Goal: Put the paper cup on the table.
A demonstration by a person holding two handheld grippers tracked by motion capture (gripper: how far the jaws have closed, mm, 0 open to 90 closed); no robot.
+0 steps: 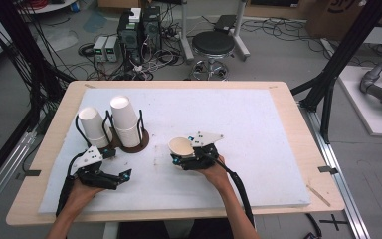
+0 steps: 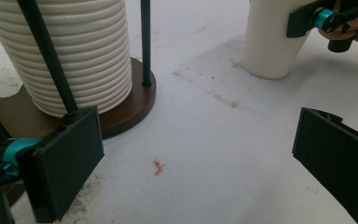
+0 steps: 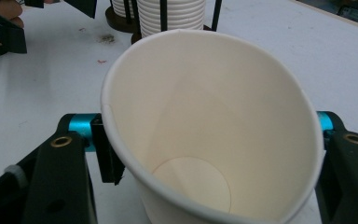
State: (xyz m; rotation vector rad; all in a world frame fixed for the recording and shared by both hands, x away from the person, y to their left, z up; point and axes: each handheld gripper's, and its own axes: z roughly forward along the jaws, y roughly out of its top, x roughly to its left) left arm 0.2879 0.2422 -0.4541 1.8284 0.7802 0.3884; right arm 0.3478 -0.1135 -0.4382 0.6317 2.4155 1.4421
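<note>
Now the right hand-held gripper (image 1: 186, 152) is pinching 1 cup (image 1: 180, 146) by its sides, upright, near the table (image 1: 278, 149) middle. The left hand-held gripper (image 1: 110, 175) is waiting spread, holding nothing, beside the holder (image 1: 132, 142) where 2 stacks (image 1: 124, 117) are standing. Placing the cup probably remains.

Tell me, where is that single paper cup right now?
The single paper cup sits clamped in the right gripper, mouth up, near the middle of the white mat, to the right of the brown cup holder with its stacked cups.
</note>
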